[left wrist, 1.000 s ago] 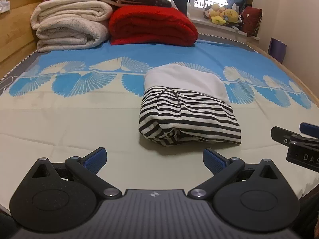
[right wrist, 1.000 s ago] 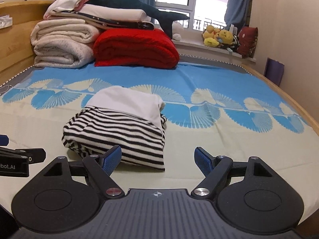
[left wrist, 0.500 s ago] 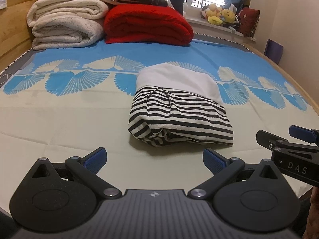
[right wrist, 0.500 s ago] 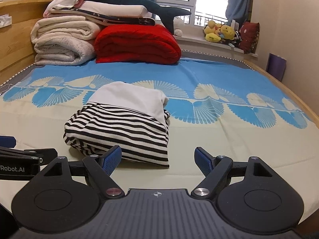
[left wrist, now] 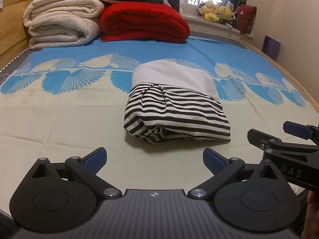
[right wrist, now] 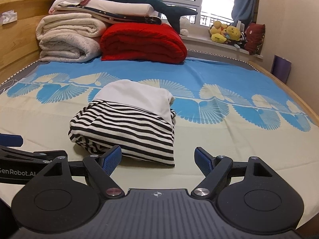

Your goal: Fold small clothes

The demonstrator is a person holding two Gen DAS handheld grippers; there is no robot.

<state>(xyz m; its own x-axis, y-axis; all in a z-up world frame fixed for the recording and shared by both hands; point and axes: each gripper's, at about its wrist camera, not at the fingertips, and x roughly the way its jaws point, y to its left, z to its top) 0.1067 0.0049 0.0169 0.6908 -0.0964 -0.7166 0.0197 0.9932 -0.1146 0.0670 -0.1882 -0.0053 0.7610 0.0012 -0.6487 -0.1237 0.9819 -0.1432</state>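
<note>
A small garment, black-and-white striped with a white part at its far end, lies folded into a compact bundle (left wrist: 175,107) on the bed; it also shows in the right wrist view (right wrist: 127,123). My left gripper (left wrist: 154,160) is open and empty, a short way in front of the bundle. My right gripper (right wrist: 158,160) is open and empty, close to the bundle's near right corner. The right gripper's side shows at the right edge of the left wrist view (left wrist: 283,145). The left gripper's side shows at the left edge of the right wrist view (right wrist: 30,155).
The bed sheet (right wrist: 239,139) is cream near me and blue with fan patterns further back. Folded cream blankets (right wrist: 67,41), a red quilt (right wrist: 143,43) and a plush shark (right wrist: 143,2) are stacked at the headboard. Plush toys (right wrist: 227,32) sit on the windowsill. A wooden bed frame (right wrist: 295,95) runs along the right.
Both grippers have drifted slightly, so the bundle sits a little further left in the left wrist view and closer in the right wrist view. The garment itself has not moved.
</note>
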